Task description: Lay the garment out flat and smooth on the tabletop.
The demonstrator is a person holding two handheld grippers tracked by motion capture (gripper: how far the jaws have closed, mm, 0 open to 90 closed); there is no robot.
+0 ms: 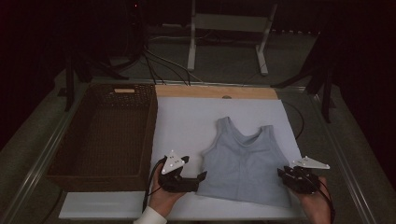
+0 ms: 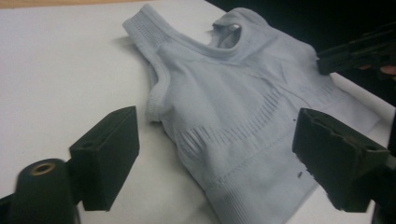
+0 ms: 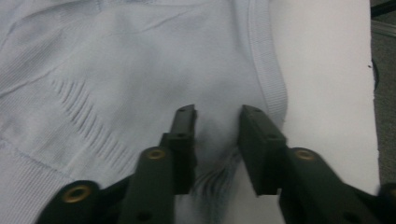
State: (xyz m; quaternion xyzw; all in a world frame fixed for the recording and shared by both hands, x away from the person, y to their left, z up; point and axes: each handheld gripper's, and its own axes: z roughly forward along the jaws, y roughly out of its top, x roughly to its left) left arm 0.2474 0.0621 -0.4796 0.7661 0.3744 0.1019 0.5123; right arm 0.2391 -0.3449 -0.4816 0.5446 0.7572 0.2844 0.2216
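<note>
Two grippers work at the near edge of a white sheet (image 1: 187,126) spread on the worktop (image 1: 336,154), and between them lies a pale blue sleeveless top (image 1: 243,161), flat, front up, with its straps pointing away from the person and its hem toward them. The left gripper (image 1: 198,179) sits just beside the top's lower left corner, held in a hand (image 1: 163,198) whose white cuff shows at the bottom of the high view. Its jaws stand wide apart; in the left gripper view (image 2: 215,158) one jaw hangs over bare sheet and the other over the hem side of the top (image 2: 233,121), with the armhole edge and the ribbed bands of the fabric lying loose between them, untouched by either pad. The right gripper (image 1: 285,176) is at the top's lower right corner, over its side edge. In the right gripper view (image 3: 217,140) its jaws are drawn in narrow, with a small ridge of the fabric (image 3: 140,70) gathered up in the gap between them, just inside the ribbed side seam; whether the pads already pinch that ridge I cannot tell. To the left of the sheet stands a dark wicker basket (image 1: 100,140), its long side touching the sheet's edge. A strip of bare wood (image 1: 215,91) runs along the far edge of the sheet.
</note>
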